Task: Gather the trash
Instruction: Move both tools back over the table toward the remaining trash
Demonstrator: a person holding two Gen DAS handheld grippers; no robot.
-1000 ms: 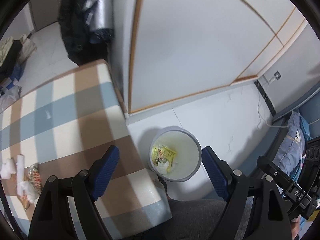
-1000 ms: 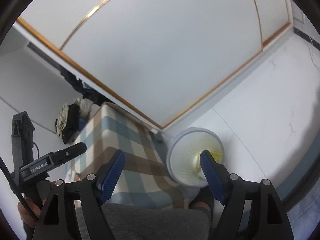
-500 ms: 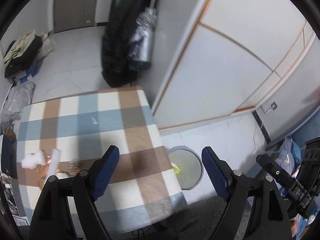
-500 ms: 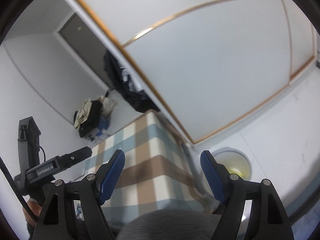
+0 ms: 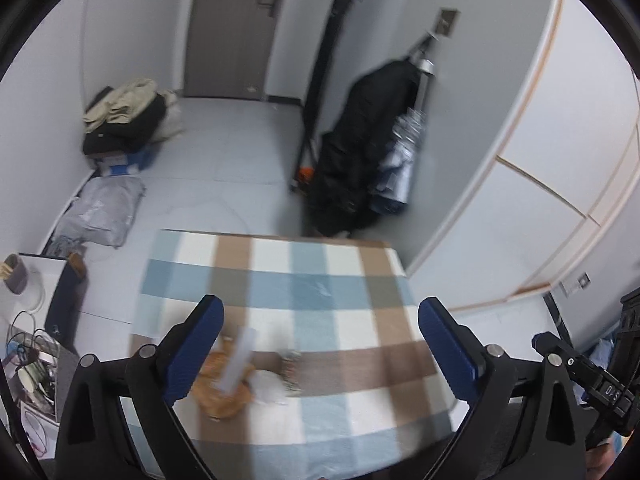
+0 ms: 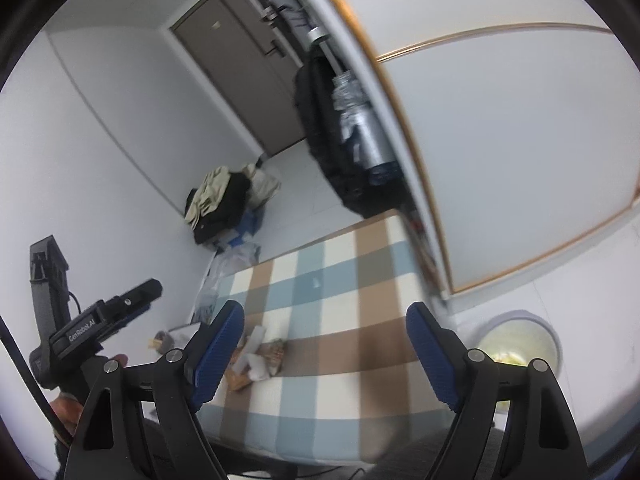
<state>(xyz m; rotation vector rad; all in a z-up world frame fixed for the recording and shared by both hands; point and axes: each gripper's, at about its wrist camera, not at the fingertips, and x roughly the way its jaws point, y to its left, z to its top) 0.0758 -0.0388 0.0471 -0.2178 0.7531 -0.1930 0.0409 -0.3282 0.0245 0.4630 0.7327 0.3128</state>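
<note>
A: Trash first: a small heap of crumpled white tissues and orange-brown wrappers (image 5: 236,384) lies on the near part of the blue, brown and cream checked table (image 5: 328,292). In the left wrist view it is at about seven o'clock, just inside the left finger.

B: And the tools?

A: The left gripper (image 5: 318,354) has its blue-padded jaws spread wide, with nothing between them. The right gripper (image 6: 324,354) is also spread and empty. In its view the same heap (image 6: 256,356) is at eight o'clock, beside its left finger.

B: Which hand is nearer?

A: I judge the left one, because the heap lies on its side. One long white strip (image 5: 239,360) stands out of the heap; its long axis runs from near to far, a little tilted. The picture is blurred there, so I cannot tell more.

B: Where must the trash go?

A: Probably into the round white plastic bin (image 6: 520,344) on the floor, at four o'clock from the right gripper, beyond the right table edge. Further away are a dark coat (image 5: 360,152) and a grey door (image 5: 236,28).
</note>
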